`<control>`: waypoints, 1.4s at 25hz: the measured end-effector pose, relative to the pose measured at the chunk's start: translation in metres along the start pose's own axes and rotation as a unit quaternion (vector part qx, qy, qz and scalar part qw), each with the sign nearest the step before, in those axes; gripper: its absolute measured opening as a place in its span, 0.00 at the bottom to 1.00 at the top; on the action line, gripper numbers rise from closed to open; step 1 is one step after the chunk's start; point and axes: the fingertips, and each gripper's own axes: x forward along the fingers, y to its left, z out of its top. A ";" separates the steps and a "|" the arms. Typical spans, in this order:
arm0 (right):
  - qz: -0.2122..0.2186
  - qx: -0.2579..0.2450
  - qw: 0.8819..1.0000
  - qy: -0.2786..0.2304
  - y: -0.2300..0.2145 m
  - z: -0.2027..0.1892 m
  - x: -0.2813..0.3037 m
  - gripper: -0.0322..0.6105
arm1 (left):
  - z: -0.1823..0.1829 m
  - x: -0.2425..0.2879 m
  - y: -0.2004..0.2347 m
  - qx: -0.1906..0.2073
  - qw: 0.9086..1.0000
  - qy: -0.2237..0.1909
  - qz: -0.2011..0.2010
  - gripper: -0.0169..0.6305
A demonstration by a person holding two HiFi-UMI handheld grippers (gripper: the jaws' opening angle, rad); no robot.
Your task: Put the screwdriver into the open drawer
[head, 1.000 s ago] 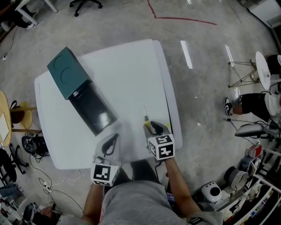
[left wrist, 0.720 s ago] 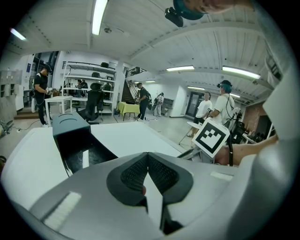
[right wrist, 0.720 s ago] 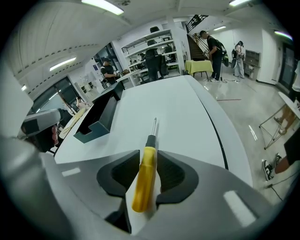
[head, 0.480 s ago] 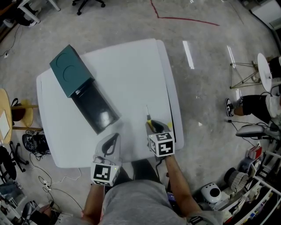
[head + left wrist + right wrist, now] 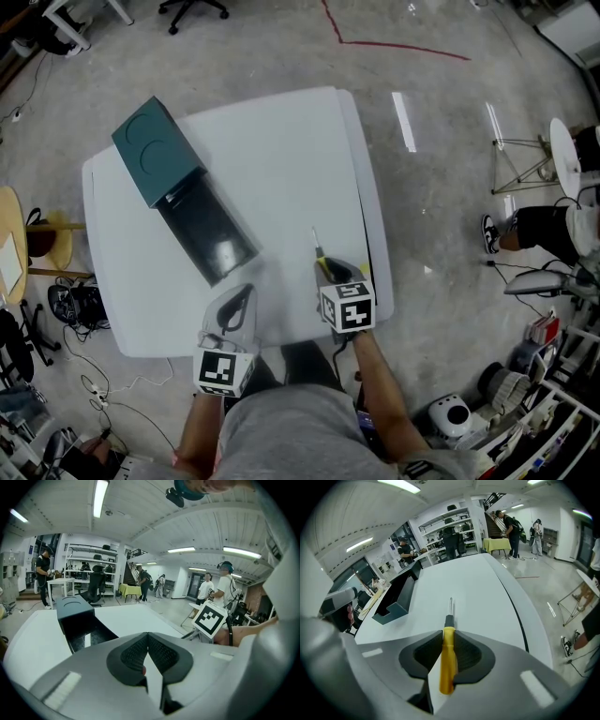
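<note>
From above, my right gripper [image 5: 330,270] is at the white table's [image 5: 281,141] near edge with the screwdriver [image 5: 316,246] poking out ahead of it, well apart from the open drawer [image 5: 208,239]. My left gripper [image 5: 242,298] is nearer the drawer. In the left gripper view my fingers meet on nothing. In the right gripper view my fingers have just been closing and now clamp the screwdriver's yellow handle.

Head view overhead; gripper views low, sharing drawer [image 5: 202,230].
</note>
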 end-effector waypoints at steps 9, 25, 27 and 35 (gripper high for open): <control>0.002 -0.003 1.000 -0.020 -0.002 0.011 -0.014 0.17 | 0.010 -0.008 0.001 0.009 1.000 -0.012 0.013 0.04; 0.038 -0.031 0.996 -0.073 0.028 0.047 -0.063 0.17 | 0.051 -0.040 -0.002 0.030 0.997 -0.063 0.046 0.04; 0.045 -0.034 0.995 -0.078 0.033 0.050 -0.066 0.17 | 0.054 -0.046 0.000 0.029 0.996 -0.068 0.053 0.04; 0.067 -0.050 0.992 -0.091 0.058 0.058 -0.080 0.17 | 0.060 -0.071 0.007 0.031 0.993 -0.079 0.084 0.04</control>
